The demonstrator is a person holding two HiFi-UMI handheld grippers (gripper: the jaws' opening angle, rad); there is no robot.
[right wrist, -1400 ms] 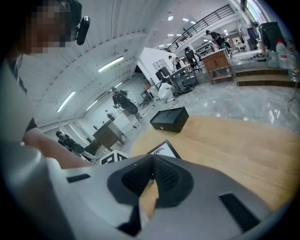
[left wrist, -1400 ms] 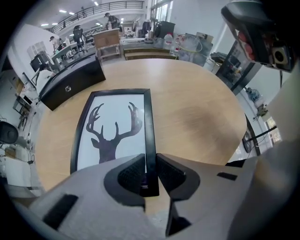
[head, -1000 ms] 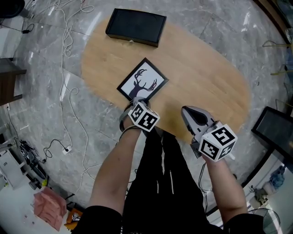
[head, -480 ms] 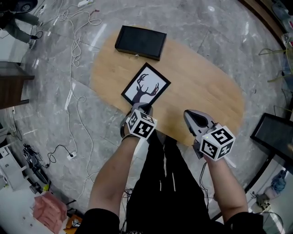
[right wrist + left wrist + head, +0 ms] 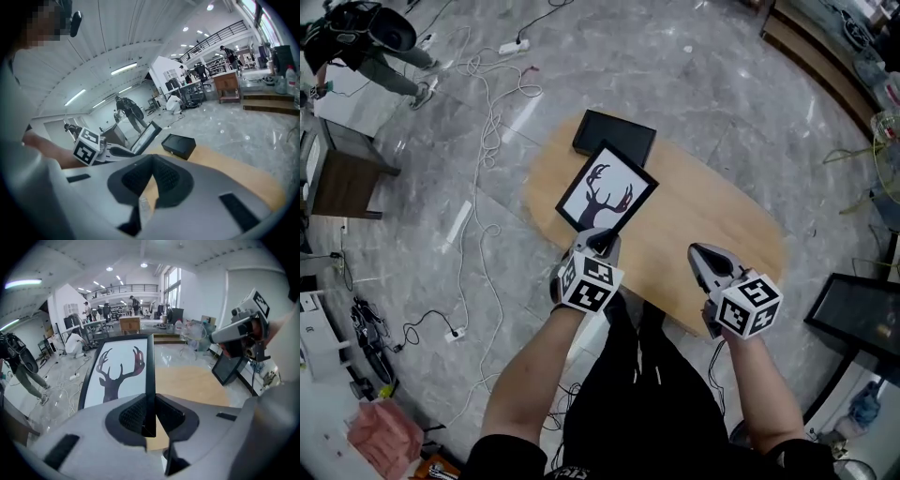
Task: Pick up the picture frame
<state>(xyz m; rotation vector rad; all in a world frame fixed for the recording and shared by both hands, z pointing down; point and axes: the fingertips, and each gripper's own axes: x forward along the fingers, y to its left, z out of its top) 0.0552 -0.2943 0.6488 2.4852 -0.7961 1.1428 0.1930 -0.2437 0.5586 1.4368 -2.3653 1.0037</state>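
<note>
Black-bordered and showing a deer silhouette on white, the picture frame (image 5: pixel 607 198) is up in the air over the far-left part of the oval wooden desk (image 5: pixel 722 220). It is tilted, with its far corner overlapping a black box (image 5: pixel 619 136) that lies on the desk behind it. The left gripper (image 5: pixel 598 240) holds it by the near edge. In the left gripper view the jaws are closed on the frame's thin black border, which runs upright between the two pads, while the printed face spreads out to the left of them. The left forearm reaches forward from the body and angles slightly inward, with the gripper pointing forward and downward and its marker cube facing the head camera.

The right gripper (image 5: pixel 705 259) hangs over the near-right part of the desk, well apart from the frame. Its bare forearm stretches straight ahead and its marker cube is uppermost. In its own view the jaws meet at the tips with nothing between them; beyond them lie the desk, the box and the raised frame. Grey marble floor (image 5: pixel 750 103) with loose white cables (image 5: pixel 483 141) surrounds the desk.
</note>
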